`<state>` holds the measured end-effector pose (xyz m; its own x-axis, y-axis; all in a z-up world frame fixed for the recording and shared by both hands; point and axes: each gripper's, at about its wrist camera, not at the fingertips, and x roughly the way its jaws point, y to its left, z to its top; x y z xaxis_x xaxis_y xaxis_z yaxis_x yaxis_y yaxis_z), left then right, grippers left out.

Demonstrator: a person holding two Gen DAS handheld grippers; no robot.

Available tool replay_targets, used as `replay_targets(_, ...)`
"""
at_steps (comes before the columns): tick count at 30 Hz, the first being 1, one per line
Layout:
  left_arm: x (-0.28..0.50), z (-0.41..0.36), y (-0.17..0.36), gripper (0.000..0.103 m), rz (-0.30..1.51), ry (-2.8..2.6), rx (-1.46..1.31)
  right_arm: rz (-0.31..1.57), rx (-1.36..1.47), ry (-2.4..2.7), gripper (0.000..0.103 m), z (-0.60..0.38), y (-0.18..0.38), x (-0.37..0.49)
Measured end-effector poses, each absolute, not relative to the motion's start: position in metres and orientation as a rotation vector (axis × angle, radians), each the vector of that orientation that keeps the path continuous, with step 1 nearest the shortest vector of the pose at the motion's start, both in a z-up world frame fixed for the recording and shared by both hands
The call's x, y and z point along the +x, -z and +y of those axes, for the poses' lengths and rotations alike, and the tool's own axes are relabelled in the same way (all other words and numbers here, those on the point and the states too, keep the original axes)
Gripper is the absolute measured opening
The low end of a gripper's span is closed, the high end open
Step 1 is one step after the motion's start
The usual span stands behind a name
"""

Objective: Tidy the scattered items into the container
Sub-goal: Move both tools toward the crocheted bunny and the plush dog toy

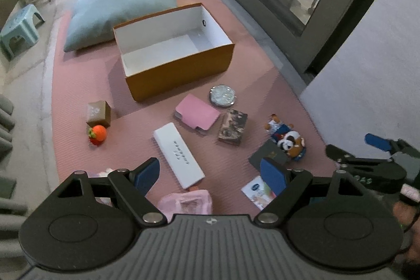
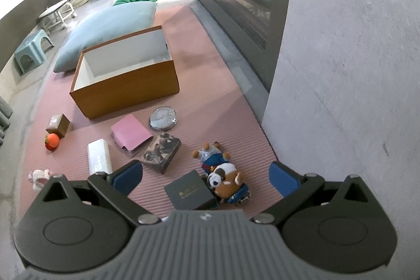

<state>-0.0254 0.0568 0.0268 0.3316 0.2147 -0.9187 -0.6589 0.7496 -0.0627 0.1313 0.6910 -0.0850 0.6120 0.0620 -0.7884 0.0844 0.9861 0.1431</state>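
An open orange box (image 1: pixel 183 70) (image 2: pixel 126 88) with a white inside stands empty on the pink mat. Scattered in front of it lie a white case (image 1: pixel 178 154) (image 2: pixel 98 158), a pink wallet (image 1: pixel 198 114) (image 2: pixel 131 134), a round tin (image 1: pixel 222 95) (image 2: pixel 162 117), a patterned box (image 1: pixel 233 126) (image 2: pixel 161 150), a dark booklet (image 1: pixel 267 155) (image 2: pixel 190 192), plush toys (image 1: pixel 287 138) (image 2: pixel 223 172), a brown cube (image 1: pixel 98 113) (image 2: pixel 58 124) and an orange fruit toy (image 1: pixel 97 134) (image 2: pixel 52 141). My left gripper (image 1: pixel 210 173) is open above the white case's near end. My right gripper (image 2: pixel 204 179) (image 1: pixel 351 146) is open above the booklet and plush.
A blue-grey cushion (image 1: pixel 123 7) (image 2: pixel 105 25) lies behind the box. A pink bag (image 1: pixel 186 201) and a printed card (image 1: pixel 257 190) lie near my left gripper. A small pale toy (image 2: pixel 39 176) lies at the mat's left edge. A wall (image 2: pixel 341 70) and sliding glass door stand right.
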Motion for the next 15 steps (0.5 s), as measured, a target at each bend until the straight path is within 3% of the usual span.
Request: replay_targets(15, -0.093, 0.111, 0.034, 0.099, 0.991, -0.734, -0.577, 0.855, 0.047, -0.056, 0.103, 0.681, 0.091, 0.140)
